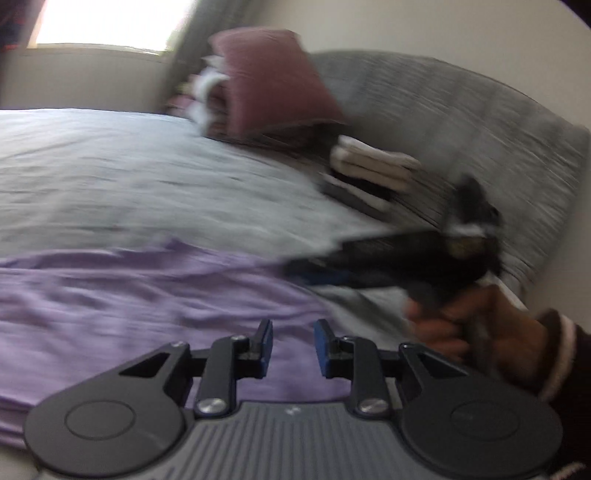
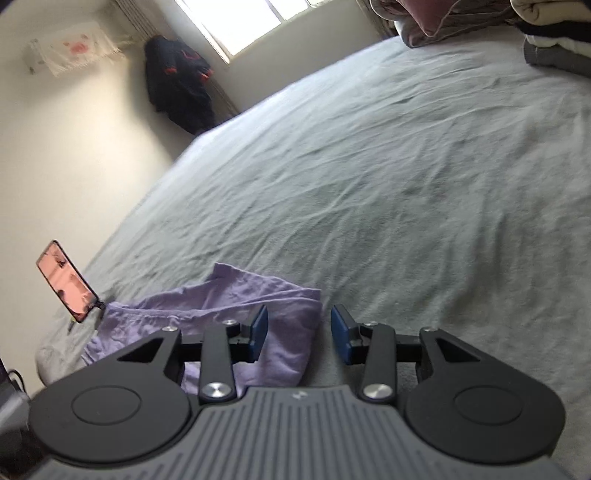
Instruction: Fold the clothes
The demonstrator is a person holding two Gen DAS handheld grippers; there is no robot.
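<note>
On the bed (image 2: 406, 166), with its pale grey-green sheet, lies a lilac garment (image 2: 229, 314), and both grippers are right over it. Left gripper (image 1: 293, 349) — jaws apart, a narrow gap, nothing between the blue pads, only lilac cloth showing beneath and beyond them. The left view is smeared with blur, mind. Right gripper (image 2: 299, 334) — jaws apart too, wider, and empty; its left finger sits over the garment's folded edge, its right finger over bare sheet. Whether either pad touches the cloth, I cannot tell. In the left view the right gripper (image 1: 306, 271) shows from the side, held in a hand (image 1: 480, 332) with a dark sleeve, its tip near the garment's far edge. Up by the grey headboard (image 1: 461, 122): a maroon pillow (image 1: 273, 81) and a stack of folded clothes (image 1: 369, 166) beside it. At the bed's near corner, a phone (image 2: 66, 282) stands tilted just beside the garment. A dark jacket (image 2: 181, 88) hangs by the window (image 2: 240, 22).
</note>
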